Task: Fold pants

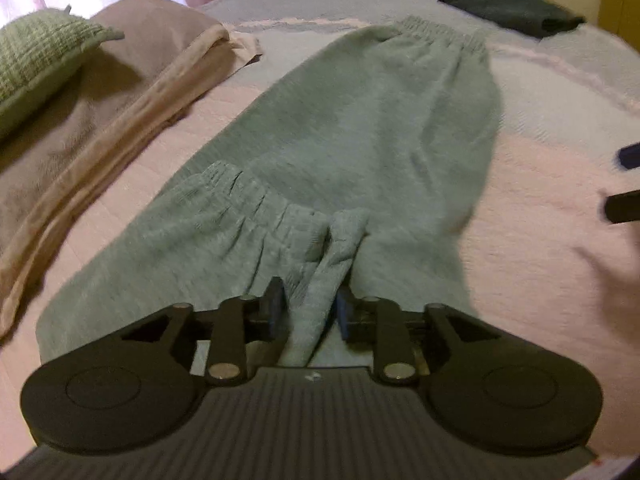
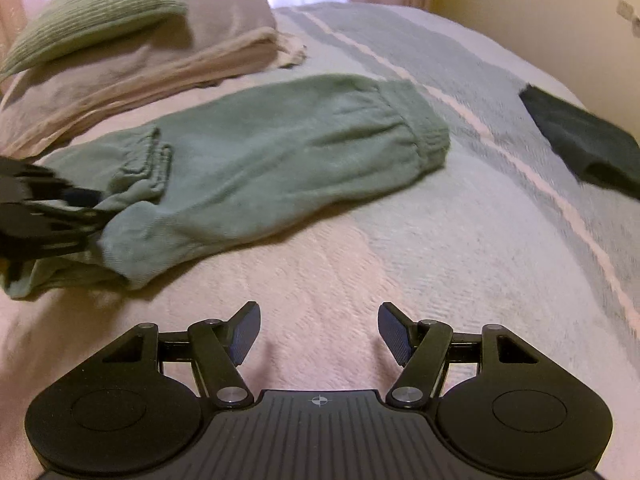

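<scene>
green pants (image 1: 360,128) spread lengthwise on the bed cover (image 1: 540,128), waistband at the far end, near end bunched and doubled over. left gripper (image 1: 308,304) clamped on a ridge of cuff fabric between its pads, seen side-on at the left edge of the right wrist view. right gripper (image 2: 318,332) spread wide above bare cover, holding nothing, well apart from the cloth. likely trouble: only a thin pinch taken, so probably one layer lifted while the lower one stays behind, giving a crooked fold. could also slip out of the pads if pulled fast, the knit looking thick and soft. with one corner held and the other loose, likely to twist or drag sideways toward the pillows (image 1: 120,80). dark folded garment (image 1: 508,8) beyond the waistband, near enough to be nudged by a long carry.
</scene>
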`<act>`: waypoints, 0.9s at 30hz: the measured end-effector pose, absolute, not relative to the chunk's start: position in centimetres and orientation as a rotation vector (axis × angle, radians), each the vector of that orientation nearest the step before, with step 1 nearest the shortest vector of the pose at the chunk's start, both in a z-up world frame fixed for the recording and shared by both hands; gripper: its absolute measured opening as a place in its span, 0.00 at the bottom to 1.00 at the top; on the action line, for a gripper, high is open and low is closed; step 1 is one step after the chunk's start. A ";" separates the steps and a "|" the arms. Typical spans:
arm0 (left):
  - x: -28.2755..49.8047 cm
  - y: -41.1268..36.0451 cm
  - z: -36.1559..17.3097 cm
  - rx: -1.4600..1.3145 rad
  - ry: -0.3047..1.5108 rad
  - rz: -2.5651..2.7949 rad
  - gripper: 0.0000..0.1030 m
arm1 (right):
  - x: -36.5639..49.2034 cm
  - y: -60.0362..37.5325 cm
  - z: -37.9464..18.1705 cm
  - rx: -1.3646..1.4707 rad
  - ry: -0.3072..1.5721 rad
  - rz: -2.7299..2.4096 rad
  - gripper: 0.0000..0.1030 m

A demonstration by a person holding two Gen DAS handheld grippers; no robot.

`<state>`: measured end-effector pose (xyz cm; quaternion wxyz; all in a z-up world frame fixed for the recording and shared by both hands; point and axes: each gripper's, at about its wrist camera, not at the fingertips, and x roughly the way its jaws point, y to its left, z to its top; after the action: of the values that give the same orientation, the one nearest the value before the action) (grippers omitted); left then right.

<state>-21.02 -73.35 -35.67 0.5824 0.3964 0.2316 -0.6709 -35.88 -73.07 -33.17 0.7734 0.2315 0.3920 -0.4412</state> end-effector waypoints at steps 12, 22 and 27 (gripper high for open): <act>-6.6 -68.5 -32.9 0.713 0.731 -1.290 0.24 | -23.1 -73.5 -30.7 0.602 0.569 -0.538 0.61; -1.7 -67.7 -37.7 0.663 0.859 -1.419 0.29 | -16.3 -74.4 -36.3 0.601 0.770 -0.560 0.59; 1.6 -64.1 -33.8 0.593 0.829 -1.454 0.30 | -15.6 -69.7 -32.8 0.507 0.779 -0.605 0.60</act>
<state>1.57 -64.07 -33.77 0.6310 0.2589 0.3622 -0.6353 -15.61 -69.70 -32.83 0.8500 0.2407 0.3700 -0.2875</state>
